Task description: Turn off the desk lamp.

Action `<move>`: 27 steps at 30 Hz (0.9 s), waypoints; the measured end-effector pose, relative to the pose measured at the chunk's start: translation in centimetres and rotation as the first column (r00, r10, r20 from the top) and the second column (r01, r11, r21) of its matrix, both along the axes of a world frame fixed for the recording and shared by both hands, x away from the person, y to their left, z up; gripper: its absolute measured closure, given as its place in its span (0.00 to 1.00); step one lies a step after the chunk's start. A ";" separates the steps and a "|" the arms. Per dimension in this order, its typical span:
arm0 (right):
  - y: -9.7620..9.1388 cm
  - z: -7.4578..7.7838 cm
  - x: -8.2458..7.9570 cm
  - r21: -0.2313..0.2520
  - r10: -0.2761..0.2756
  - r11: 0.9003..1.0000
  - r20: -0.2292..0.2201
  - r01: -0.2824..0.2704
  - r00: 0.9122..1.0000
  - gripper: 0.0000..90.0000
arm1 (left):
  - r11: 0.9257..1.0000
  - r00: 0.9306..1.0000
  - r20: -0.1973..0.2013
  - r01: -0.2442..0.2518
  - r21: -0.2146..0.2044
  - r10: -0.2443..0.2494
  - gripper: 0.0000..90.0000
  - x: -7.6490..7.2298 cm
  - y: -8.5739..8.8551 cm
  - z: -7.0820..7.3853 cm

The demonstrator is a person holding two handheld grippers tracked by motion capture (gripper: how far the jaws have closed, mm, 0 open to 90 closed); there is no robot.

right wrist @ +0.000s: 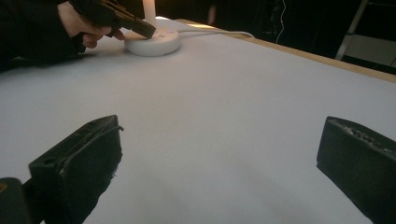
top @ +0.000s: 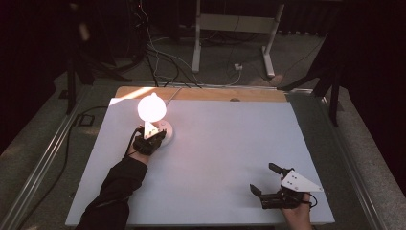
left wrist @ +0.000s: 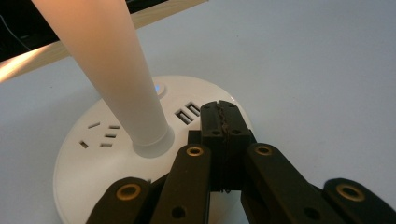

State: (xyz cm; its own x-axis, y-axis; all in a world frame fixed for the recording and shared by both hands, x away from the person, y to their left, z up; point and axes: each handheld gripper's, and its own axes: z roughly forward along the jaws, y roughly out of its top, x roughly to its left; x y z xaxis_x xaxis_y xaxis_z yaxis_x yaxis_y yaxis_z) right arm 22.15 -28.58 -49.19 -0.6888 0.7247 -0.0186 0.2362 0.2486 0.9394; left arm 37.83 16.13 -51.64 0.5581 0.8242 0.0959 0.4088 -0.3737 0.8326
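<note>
Lit lamp (top: 152,108) with a glowing globe on a tapering white stem, rising from a round white base (left wrist: 93,158) near the far left corner of the white surface (top: 230,143). No brand or legible writing appears on the base; its top carries socket slots (left wrist: 100,135), two USB ports (left wrist: 187,112) and a small blue-lit button (left wrist: 159,87). Left tongs (left wrist: 220,116), jaws pressed together with nothing between them, tips over the base top just beside the USB ports. Right tongs (top: 264,179), jaws spread wide and empty, well apart from the lamp near the surface's near right edge. A white cord (right wrist: 219,31) leaves the base toward the far edge. Beyond the lamp, cables (top: 163,62) lie on the floor beside a white desk frame (top: 234,28).
</note>
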 end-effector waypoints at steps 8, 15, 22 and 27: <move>0.1 0.0 0.0 -0.002 0.001 1.000 -0.003 -0.001 1.000 0.00 | 1.000 1.000 0.011 -0.003 0.019 0.003 1.00 -0.1 -0.1 0.0; 0.0 0.0 0.0 0.000 0.000 1.000 -0.002 0.000 1.000 0.00 | 1.000 0.999 0.038 0.007 -0.026 -0.007 1.00 -0.4 -0.2 1.6; 0.0 0.0 0.0 0.001 0.000 1.000 -0.001 0.000 1.000 0.00 | 1.000 0.999 0.035 0.001 -0.028 0.000 1.00 -0.4 0.0 1.6; 0.0 0.0 0.0 0.001 0.001 1.000 -0.003 -0.001 1.000 0.00 | 1.000 0.999 0.042 0.000 -0.019 0.001 1.00 -0.4 -0.1 1.7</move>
